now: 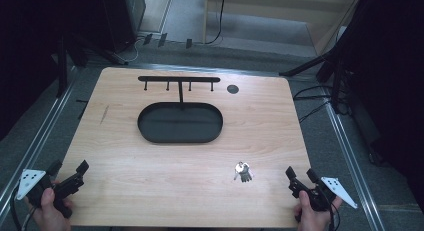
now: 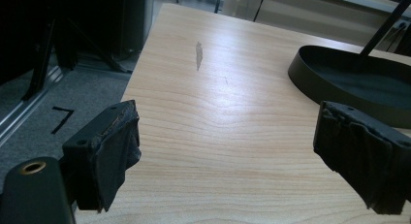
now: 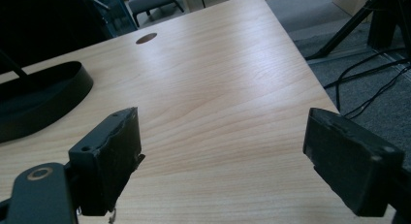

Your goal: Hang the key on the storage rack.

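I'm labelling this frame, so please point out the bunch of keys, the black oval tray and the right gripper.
bunch of keys [image 1: 243, 172], high view, on the dark fob.
black oval tray [image 1: 150, 136], high view, on its near-left rim.
right gripper [image 1: 301, 174], high view, midway between its open jaw tips.

One worktop [image 1: 150, 191] carries one black oval tray [image 1: 150, 133]. One rack [image 1: 178, 79] with four hooks rises at the tray's far rim. One round hole [image 1: 232, 89] lies right of the rack. One bunch of keys [image 1: 243, 171] lies near of the tray. Two tongs: left [image 1: 68, 167], right [image 1: 300, 173].
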A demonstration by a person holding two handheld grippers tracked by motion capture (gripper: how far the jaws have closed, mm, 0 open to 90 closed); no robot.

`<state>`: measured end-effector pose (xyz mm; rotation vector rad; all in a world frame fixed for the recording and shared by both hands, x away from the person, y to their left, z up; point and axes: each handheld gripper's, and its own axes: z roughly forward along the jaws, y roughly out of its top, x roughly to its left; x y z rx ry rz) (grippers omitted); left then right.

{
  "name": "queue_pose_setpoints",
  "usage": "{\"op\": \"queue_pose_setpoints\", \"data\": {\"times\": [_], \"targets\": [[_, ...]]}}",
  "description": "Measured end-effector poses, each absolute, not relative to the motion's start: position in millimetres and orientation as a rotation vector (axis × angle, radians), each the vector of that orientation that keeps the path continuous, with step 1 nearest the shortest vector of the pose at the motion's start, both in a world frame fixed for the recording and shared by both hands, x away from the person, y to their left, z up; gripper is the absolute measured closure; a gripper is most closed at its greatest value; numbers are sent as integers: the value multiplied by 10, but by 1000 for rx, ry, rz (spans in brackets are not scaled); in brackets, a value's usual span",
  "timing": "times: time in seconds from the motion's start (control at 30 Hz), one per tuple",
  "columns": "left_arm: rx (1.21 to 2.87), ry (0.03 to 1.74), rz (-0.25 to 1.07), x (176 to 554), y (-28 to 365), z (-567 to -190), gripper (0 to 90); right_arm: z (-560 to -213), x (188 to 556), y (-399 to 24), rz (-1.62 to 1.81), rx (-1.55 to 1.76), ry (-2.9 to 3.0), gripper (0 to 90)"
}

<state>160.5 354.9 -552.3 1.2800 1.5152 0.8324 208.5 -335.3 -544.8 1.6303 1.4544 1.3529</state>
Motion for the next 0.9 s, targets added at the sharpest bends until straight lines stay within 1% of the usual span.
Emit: {"op": "queue_pose_setpoints", "data": {"times": [0.07,0.13,0.2,0.33,0.4,0.43,0.47,0.5,0.53,0.57,0.6,0.67,0.73,0.8,0.9], "targets": [[1275,1520,828,1608,3551,-5526,97,-5455,2101,-3302,1331,1619,1500,168],[1275,1524,823,1608,3555,-5526,97,-5457,2109,-3282,1313,1614,1513,174],[1271,1533,821,1613,3560,-5528,97,-5463,2140,-3215,1261,1590,1568,204],[1274,1533,823,1610,3551,-5530,97,-5458,2143,-3130,1204,1573,1604,234],[1281,1531,830,1599,3542,-5530,97,-5443,2162,-3107,1191,1629,1615,258],[1280,1532,833,1598,3539,-5531,97,-5402,2179,-3088,1201,1662,1645,250],[1279,1531,836,1597,3537,-5531,96,-5351,2186,-3066,1191,1690,1645,261],[1277,1530,838,1596,3535,-5532,97,-5305,2188,-3045,1186,1694,1639,285],[1278,1529,840,1596,3532,-5532,97,-5238,2181,-3008,1186,1684,1649,336],[1282,1529,843,1598,3530,-5532,97,-5175,2182,-2964,1161,1667,1666,361],[1288,1530,847,1598,3525,-5532,97,-5071,2182,-2862,1113,1638,1748,406],[1291,1527,850,1597,3522,-5532,97,-5041,2183,-2828,1123,1633,1791,401],[1292,1527,851,1599,3518,-5532,97,-4976,2194,-2708,1088,1626,1908,404],[1293,1526,852,1599,3518,-5533,97,-4910,2216,-2559,973,1565,2042,443],[1290,1529,847,1602,3521,-5533,97,-4867,2257,-2463,910,1547,2120,441]]}}
